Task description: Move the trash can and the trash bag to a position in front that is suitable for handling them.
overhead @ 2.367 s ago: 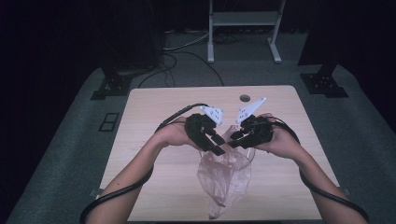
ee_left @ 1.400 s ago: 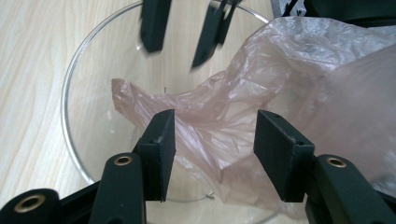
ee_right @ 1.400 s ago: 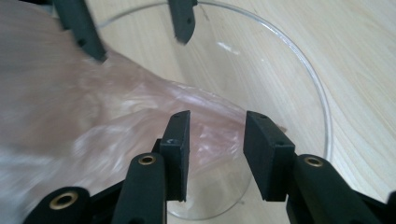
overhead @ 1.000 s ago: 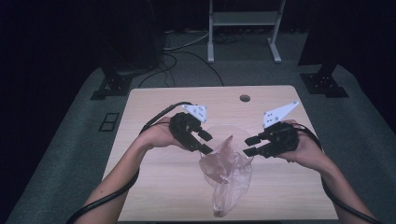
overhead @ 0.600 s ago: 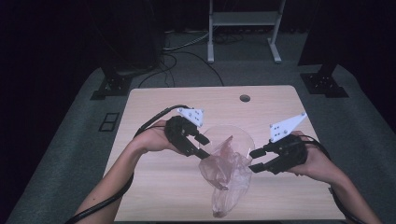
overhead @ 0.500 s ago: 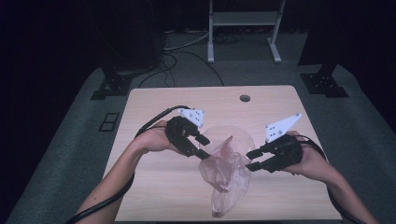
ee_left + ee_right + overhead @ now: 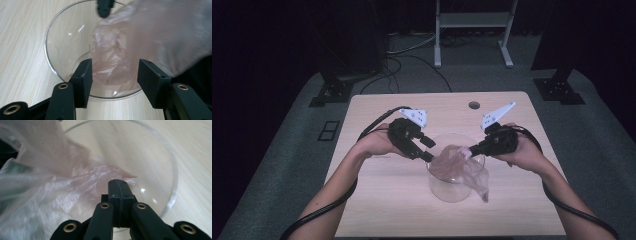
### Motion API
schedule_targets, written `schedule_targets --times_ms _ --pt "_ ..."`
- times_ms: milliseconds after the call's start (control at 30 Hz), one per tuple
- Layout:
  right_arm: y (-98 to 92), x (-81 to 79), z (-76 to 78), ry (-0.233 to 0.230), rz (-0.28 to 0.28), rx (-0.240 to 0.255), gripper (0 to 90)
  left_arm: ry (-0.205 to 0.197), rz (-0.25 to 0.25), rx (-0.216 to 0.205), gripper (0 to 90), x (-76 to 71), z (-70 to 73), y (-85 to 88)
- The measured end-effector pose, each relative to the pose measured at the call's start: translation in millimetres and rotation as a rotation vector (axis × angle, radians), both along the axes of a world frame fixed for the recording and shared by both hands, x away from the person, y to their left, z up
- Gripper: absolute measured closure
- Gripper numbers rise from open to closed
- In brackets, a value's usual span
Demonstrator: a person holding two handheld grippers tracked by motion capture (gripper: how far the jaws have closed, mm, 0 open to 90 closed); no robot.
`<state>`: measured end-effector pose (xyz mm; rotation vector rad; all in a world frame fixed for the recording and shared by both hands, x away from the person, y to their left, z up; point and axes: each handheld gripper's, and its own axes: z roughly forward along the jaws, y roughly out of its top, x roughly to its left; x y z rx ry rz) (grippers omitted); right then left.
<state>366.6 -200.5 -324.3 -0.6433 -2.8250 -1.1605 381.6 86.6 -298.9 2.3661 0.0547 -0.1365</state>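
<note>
A clear glass bowl (image 7: 447,192) stands on the wooden table. A pinkish see-through plastic bag (image 7: 452,165) lies in it and hangs over its front right rim. My left gripper (image 7: 428,151) is at the bowl's left rim. Its jaws are open astride the near rim (image 7: 113,96), with the bag (image 7: 117,60) beyond the pads and untouched. My right gripper (image 7: 470,149) reaches in over the right rim. Its jaws have just been closing, and the pads (image 7: 119,192) now meet on the bag's crumpled edge (image 7: 100,173). Its tip (image 7: 105,7) also shows in the left gripper view.
The table (image 7: 377,210) has a small round hole (image 7: 474,105) near its far edge. Cables trail from both grippers along the forearms. Dark stands and a white frame (image 7: 472,20) rise from the grey floor behind the table.
My right gripper has swung back in from the right to the bowl's rim, and its jaws have closed at the bag's edge. The left gripper has stayed at the left rim.
</note>
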Motion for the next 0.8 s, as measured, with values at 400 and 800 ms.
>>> schedule_targets --times_ms 400,800 --pt "-34.2 8.2 8.3 -0.024 -0.118 0.072 74.2 -0.008 0.006 -0.012 39.5 -4.0 2.5 6.3" --pt "-73.1 -29.8 10.4 -0.044 -0.079 0.067 66.5 -0.006 -0.021 -0.007 37.7 -16.4 7.3 -0.9"
